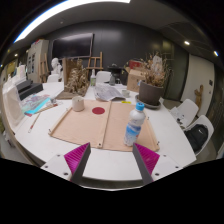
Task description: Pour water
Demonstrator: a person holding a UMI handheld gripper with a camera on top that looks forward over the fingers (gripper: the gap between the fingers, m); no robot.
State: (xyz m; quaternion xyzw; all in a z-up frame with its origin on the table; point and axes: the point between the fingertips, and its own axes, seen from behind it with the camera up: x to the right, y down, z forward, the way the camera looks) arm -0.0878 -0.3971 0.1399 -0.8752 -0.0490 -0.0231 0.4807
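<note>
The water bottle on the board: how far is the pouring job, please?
Nothing looks done yet. The water bottle stands upright with its cap on, on the wooden board, just ahead of the fingers. The gripper is open and holds nothing. The cup waits beyond the board's far corner; its contents cannot be seen. Left: grasp the bottle, open it, pour.

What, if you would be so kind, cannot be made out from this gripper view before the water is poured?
- Water bottle: too small to show its fill level or whether the cap is loose.
- Cup: its inside is hidden by its own wall.
- Red disc on the board: too small to identify.
- Hand-held gripper: open on nothing; finger bases are cut off by the view's edge.
</note>
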